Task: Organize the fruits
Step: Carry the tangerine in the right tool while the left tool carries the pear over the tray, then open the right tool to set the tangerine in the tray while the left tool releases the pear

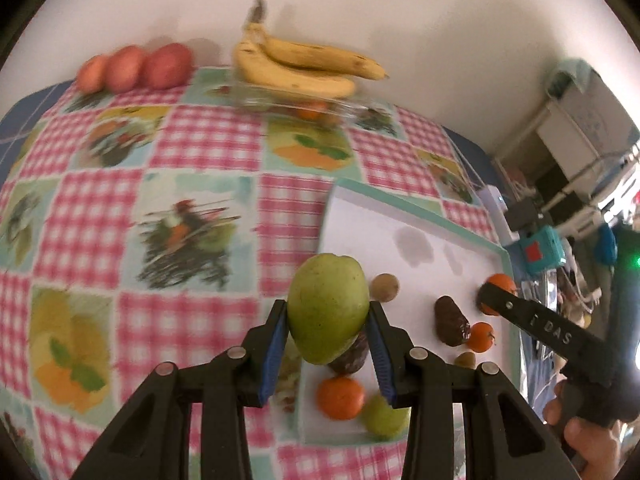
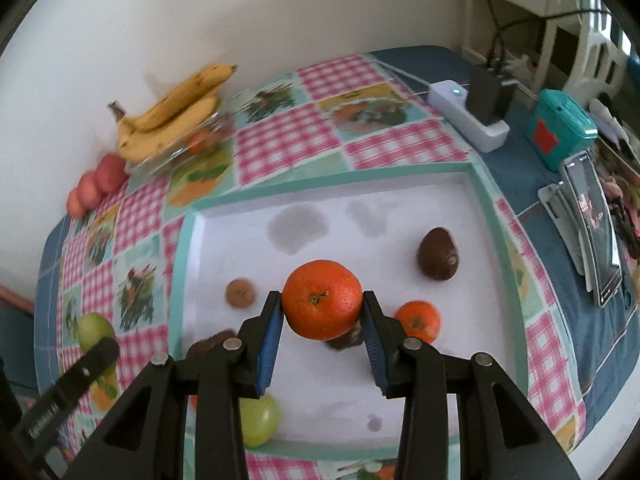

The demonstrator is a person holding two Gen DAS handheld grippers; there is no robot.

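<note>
My left gripper (image 1: 328, 320) is shut on a green pear (image 1: 328, 314) and holds it above the left edge of the white tray (image 1: 400, 224). My right gripper (image 2: 322, 312) is shut on an orange tangerine (image 2: 322, 305) above the tray (image 2: 400, 200). On the tray lie a dark avocado (image 2: 438, 254), another tangerine (image 2: 418, 319), a small brown fruit (image 2: 240, 293), a green fruit (image 2: 260, 420) and a brown fruit (image 2: 210, 342) partly hidden behind my fingers. The right gripper also shows in the left wrist view (image 1: 496, 294), and the left gripper's finger (image 2: 94, 356) with the pear (image 2: 94, 330) in the right wrist view.
A glass dish (image 1: 296, 106) with bananas (image 1: 304, 66) stands at the back by the wall, with three red fruits (image 1: 136, 67) to its left. A power strip (image 2: 466, 114), a teal box (image 2: 560, 134) and a phone (image 2: 594, 224) sit right of the tray.
</note>
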